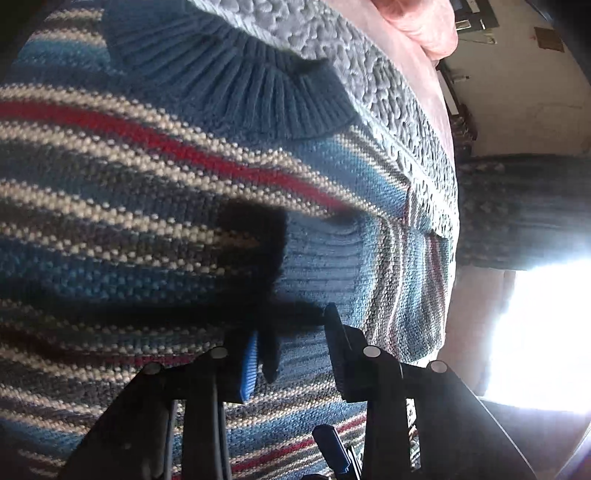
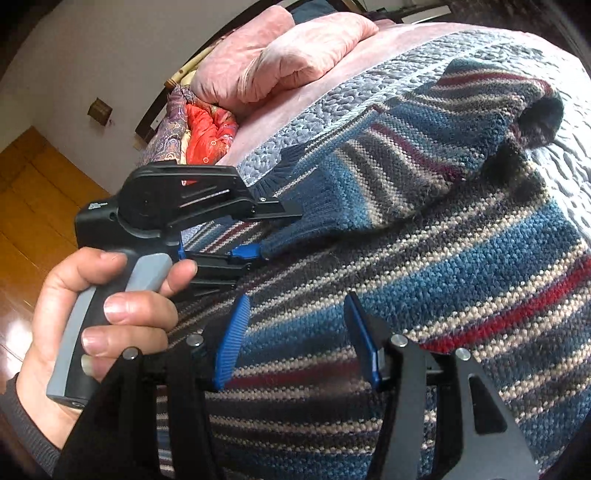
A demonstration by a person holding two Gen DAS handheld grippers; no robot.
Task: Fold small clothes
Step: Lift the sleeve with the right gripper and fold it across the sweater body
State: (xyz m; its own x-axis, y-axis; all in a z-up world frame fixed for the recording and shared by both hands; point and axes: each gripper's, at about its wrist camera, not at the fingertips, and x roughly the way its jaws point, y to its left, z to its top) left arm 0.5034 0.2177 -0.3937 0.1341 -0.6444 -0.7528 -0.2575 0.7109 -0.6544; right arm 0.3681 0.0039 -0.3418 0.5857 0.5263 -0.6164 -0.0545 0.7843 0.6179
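A knitted sweater with blue, grey, cream and red stripes lies spread on a bed and fills both views. Its ribbed blue collar sits at the top of the left wrist view. One sleeve is folded across the body, ending in a blue ribbed cuff. My left gripper is open, one finger on each side of that cuff's end. My right gripper hangs open just above the sweater's body, nothing between its blue pads.
The sweater rests on a grey-blue textured bedspread. A folded pink quilt and red and patterned bedding lie at the bed's far end. A hand holds the left gripper's handle. Wooden floor is at the left.
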